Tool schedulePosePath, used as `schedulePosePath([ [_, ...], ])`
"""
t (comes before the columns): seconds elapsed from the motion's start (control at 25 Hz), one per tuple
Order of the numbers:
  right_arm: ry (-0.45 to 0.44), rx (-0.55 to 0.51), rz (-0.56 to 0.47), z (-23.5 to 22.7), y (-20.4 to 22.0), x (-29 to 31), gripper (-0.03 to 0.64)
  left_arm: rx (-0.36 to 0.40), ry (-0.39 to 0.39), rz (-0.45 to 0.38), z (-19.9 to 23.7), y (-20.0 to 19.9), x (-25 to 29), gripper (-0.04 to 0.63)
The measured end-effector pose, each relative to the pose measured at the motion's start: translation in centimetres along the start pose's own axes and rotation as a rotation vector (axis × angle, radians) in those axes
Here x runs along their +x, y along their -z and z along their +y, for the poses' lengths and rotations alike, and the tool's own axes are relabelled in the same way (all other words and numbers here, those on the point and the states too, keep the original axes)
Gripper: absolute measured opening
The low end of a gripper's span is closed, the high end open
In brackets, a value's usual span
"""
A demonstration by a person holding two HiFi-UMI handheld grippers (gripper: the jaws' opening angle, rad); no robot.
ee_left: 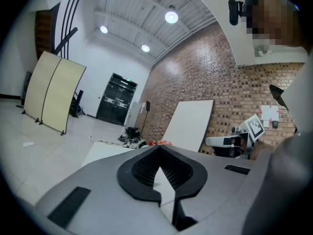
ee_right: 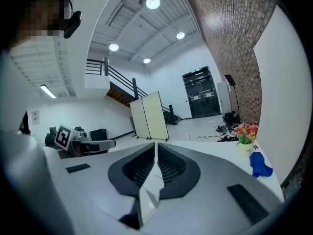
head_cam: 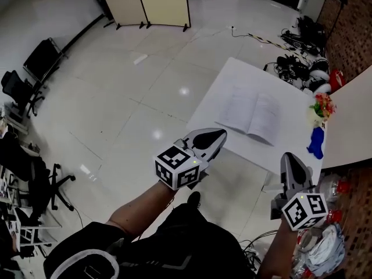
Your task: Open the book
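The book lies open, pages up, on the white table in the head view. Both grippers hang in the air on the near side of the table, off its edge and apart from the book. My left gripper points toward the table's near edge with its jaws together and nothing between them. My right gripper is further right, near the table's near corner, also shut and empty. In the left gripper view the pads meet at the tip. The right gripper view shows its jaws closed as well.
A small vase of flowers and a blue cloth sit at the table's right end. A white board leans on the brick wall. Cables and gear lie on the floor beyond; a folding screen stands far back.
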State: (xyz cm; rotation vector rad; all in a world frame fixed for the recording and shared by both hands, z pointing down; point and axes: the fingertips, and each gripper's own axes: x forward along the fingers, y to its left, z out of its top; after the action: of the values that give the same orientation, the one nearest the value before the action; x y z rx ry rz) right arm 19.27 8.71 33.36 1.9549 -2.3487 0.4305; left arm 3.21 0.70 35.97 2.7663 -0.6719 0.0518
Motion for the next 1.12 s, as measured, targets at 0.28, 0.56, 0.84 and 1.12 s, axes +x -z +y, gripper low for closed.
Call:
schedulePosePath([
  [0.28,-0.074,-0.022,-0.024,0.1,0.7,-9.9,0.01,0.0,-0.095,-0.019,-9.7,2.0,-3.9,0.002],
  [0.56,-0.125,-0.013,-0.045,1.7,1.9,-15.2,0.009,0.037,-0.145,-0.018,-15.2,2.7,-8.7,0.002],
  [0.84,-0.105,-0.027,-0.086,6.4,2.3,-19.1,0.009,0.062,-0.083,-0.073,-19.6,0.8,-15.3,0.002],
  [1.12,-0.028,-0.014,-0.083,16.1,6.3,-24.4,0.009,0.101,-0.014,-0.061,-21.3,3.2,-25.4,0.002],
])
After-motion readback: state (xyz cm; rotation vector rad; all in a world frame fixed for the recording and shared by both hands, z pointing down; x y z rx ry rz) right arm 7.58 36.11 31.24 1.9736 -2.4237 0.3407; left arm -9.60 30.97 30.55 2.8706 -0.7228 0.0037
